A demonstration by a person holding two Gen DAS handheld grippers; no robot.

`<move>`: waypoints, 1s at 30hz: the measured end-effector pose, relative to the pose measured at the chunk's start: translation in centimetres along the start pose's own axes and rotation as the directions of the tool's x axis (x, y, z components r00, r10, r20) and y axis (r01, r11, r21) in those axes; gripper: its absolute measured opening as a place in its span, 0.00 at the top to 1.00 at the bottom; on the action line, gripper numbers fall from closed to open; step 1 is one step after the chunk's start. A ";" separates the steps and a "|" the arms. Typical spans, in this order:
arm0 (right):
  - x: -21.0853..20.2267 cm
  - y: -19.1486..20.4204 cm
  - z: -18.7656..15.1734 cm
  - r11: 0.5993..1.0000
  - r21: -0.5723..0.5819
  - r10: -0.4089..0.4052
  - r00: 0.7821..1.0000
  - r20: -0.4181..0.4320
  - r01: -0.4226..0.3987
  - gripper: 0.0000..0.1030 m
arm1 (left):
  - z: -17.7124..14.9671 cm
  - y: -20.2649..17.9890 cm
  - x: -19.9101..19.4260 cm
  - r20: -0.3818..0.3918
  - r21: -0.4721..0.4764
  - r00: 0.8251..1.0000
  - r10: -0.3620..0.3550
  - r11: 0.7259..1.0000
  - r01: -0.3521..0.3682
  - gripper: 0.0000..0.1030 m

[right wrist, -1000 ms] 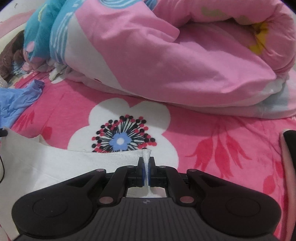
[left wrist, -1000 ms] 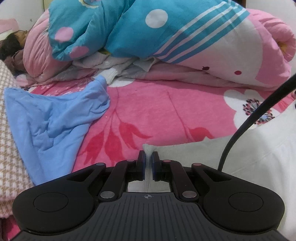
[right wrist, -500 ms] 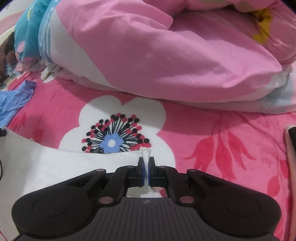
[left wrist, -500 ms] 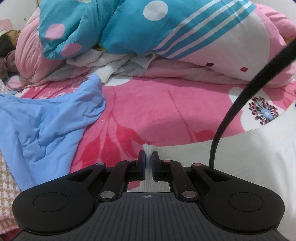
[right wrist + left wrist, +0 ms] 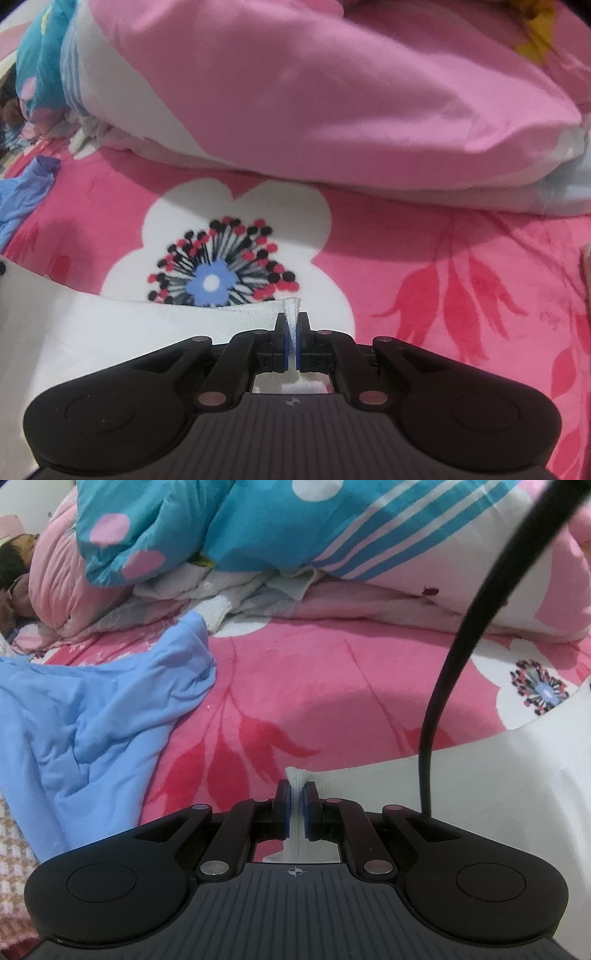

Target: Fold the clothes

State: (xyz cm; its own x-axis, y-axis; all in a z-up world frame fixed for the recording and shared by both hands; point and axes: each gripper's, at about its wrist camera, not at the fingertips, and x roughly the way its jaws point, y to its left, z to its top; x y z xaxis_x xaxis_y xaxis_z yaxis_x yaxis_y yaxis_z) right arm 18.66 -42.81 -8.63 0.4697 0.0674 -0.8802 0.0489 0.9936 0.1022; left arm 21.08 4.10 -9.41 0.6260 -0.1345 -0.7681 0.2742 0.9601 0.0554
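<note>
A white garment (image 5: 498,782) lies on the pink flowered bedspread (image 5: 314,686). My left gripper (image 5: 296,794) is shut on the garment's left corner, a small tuft of white cloth sticking up between the blue pads. My right gripper (image 5: 291,319) is shut on the garment's right corner, and the white garment (image 5: 129,332) stretches away to the left of it. Its hem runs between the two grippers just above the bedspread (image 5: 424,266).
A crumpled light blue garment (image 5: 92,716) lies to the left; it also shows in the right wrist view (image 5: 22,192). A rolled pink, blue and white quilt (image 5: 332,535) (image 5: 332,92) fills the far side. A black cable (image 5: 454,657) hangs at right. A checked cloth (image 5: 11,849) lies far left.
Both grippers have moved forward toward the quilt, carrying the white garment's edge with them. The quilt and the flower print appear closer. Both stay shut on the cloth.
</note>
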 end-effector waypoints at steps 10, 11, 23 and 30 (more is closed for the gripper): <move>-3.1 -2.8 -1.2 0.976 0.204 -0.086 0.996 0.037 0.076 0.59 | -0.1 2.4 -1.2 -0.058 -0.132 0.996 0.062 0.989 -0.069 0.50; -4.2 -3.0 -1.8 0.972 0.214 -0.107 0.994 0.034 0.097 0.59 | -0.3 2.8 -1.7 -0.064 -0.159 0.995 0.076 0.984 -0.086 0.49; -16.9 -3.2 -14.8 0.882 0.446 -0.150 0.988 -0.039 0.151 0.59 | -3.1 7.5 -8.8 -0.074 -0.523 0.996 0.056 0.848 -0.086 0.49; -18.6 -2.7 -21.5 0.785 0.616 -0.056 0.998 -0.041 0.069 0.59 | -8.1 3.8 -13.3 -0.164 -0.602 0.986 -0.040 0.796 -0.068 0.49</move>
State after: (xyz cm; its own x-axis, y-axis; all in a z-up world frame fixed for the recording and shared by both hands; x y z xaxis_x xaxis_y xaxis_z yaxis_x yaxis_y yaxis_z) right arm -9.10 -44.76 -2.51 0.4299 0.0157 -0.9027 0.6134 0.7286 0.3048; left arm 7.85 11.50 -4.17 0.4862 -0.1310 -0.8640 -0.2634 0.9207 -0.2878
